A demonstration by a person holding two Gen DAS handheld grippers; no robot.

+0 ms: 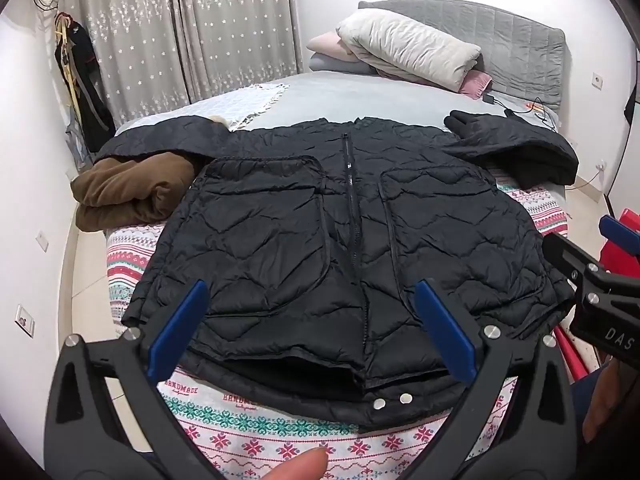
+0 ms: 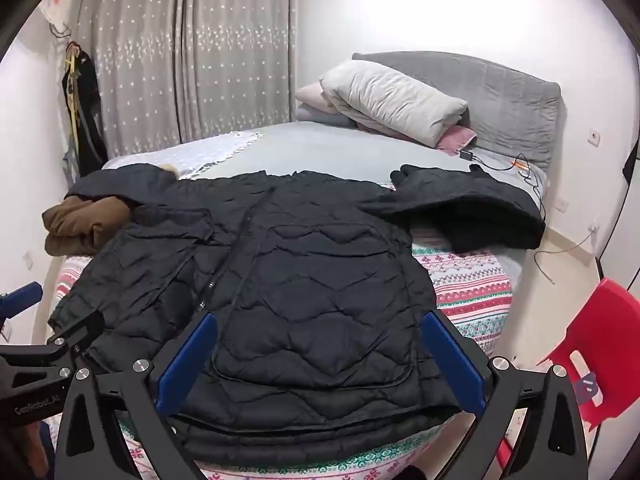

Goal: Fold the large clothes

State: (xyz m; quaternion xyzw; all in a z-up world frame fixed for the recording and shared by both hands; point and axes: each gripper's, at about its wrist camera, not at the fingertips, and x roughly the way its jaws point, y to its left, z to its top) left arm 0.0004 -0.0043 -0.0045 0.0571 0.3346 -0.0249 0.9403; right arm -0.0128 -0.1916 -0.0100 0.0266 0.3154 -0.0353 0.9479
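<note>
I have the left gripper (image 1: 312, 332) and right gripper (image 2: 320, 360) spread wide, holding nothing, above the hem of the black jacket (image 1: 340, 232) lying flat mid-frame on the bed (image 1: 248, 428); puffy fabric may slip, and the brown garment (image 1: 132, 188) at left may snag its sleeve

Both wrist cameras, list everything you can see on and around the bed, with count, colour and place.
jacket: one, black quilted, spread flat on bed, zip up, sleeves out sideways
brown garment: one, bundled at bed's left edge, beside jacket
bedspread: one, red, green and white pattern, under jacket
pillows: a stack, cream, pink, grey, at headboard
headboard: one, grey
cables: black, on bed near headboard
curtains: grey, starred, far wall
chair: one, red, right of bed
left gripper: open, blue pads, over hem
right gripper: open, over hem
finger: one, bottom edge
</note>
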